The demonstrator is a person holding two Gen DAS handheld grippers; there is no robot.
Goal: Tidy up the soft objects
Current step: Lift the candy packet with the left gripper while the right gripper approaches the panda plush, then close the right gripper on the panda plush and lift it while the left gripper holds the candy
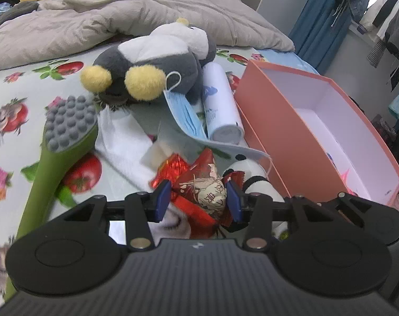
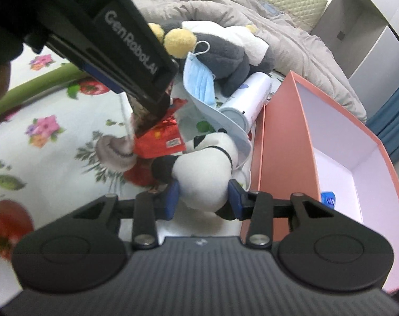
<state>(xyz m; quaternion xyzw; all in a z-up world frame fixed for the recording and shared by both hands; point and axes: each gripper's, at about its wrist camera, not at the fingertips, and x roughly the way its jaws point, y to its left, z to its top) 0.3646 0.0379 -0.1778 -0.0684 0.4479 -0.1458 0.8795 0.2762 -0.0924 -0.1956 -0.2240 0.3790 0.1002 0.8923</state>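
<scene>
Both grippers are closed on something: the left gripper (image 1: 198, 200) clamps a red snack packet (image 1: 207, 184), and the right gripper (image 2: 202, 197) squeezes the panda plush (image 2: 207, 168) across its white body. Both items sit low over the floral bedsheet (image 1: 20, 92), just beside the open pink box (image 2: 286, 142) — the likely destination. The 2 loads are crowded together, and the blue face mask (image 2: 199, 84) drapes onto the panda, so lifting could drag the mask along or knock the white bottle (image 2: 248, 97).

"Gen RoboLAI" on left tool (image 2: 152, 110)
</scene>
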